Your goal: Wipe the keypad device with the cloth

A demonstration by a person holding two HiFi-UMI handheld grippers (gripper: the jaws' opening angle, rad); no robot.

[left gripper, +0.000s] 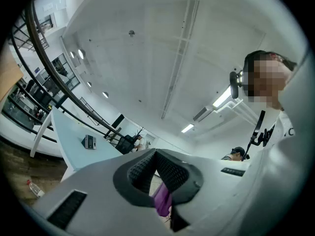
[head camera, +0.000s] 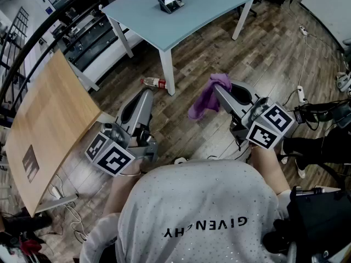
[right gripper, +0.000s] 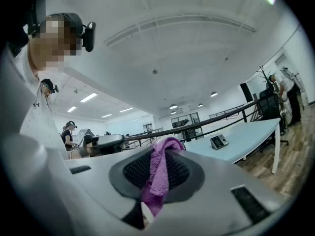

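The keypad device (head camera: 171, 3) is small and dark and sits on the light blue table (head camera: 203, 10) far ahead; it also shows as the keypad (left gripper: 89, 141) and the keypad (right gripper: 217, 141) in the gripper views. My right gripper (head camera: 217, 88) is held over the wooden floor, well short of the table. It is shut on a purple cloth (head camera: 207, 98), and the cloth (right gripper: 160, 173) drapes over its pads. My left gripper (head camera: 147, 93) is beside it, shut, with nothing between its pads (left gripper: 173, 171).
A plastic bottle (head camera: 154, 82) lies on the floor by the blue table's white leg (head camera: 168, 70). A wooden tabletop (head camera: 49, 119) stands at my left. Cables and a power strip (head camera: 300, 92) lie on the floor at the right. A black railing (head camera: 33, 37) runs behind.
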